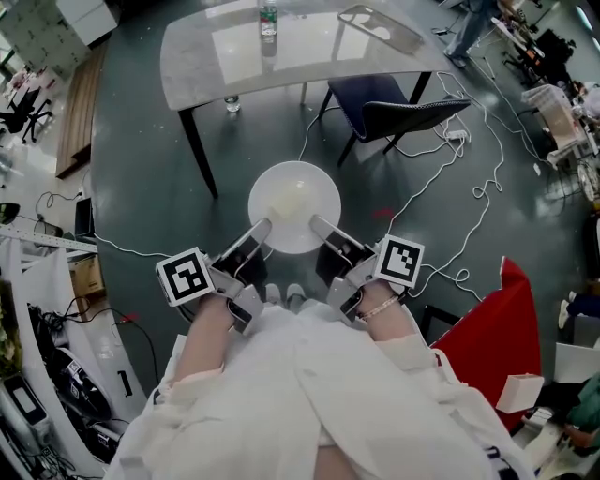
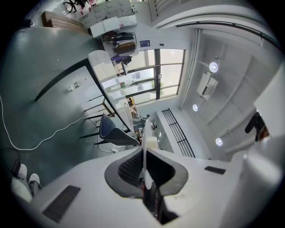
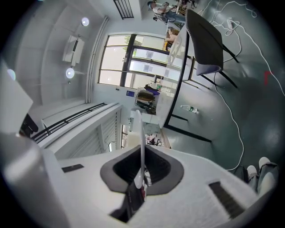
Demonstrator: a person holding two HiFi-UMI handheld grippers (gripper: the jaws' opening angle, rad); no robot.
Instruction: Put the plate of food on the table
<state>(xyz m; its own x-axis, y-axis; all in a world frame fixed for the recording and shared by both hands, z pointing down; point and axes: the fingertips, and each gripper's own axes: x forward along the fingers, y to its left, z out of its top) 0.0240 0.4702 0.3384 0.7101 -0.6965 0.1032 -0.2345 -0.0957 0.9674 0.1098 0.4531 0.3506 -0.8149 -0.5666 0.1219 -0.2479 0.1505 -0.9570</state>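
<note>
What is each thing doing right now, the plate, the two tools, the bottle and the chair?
plate: level, held over the floor, not on the table yet.
food: lying on the plate.
left tool: shut on the plate's rim.
right tool: shut on the plate's rim.
bottle: standing upright on the table.
chair: standing by the table, empty.
</note>
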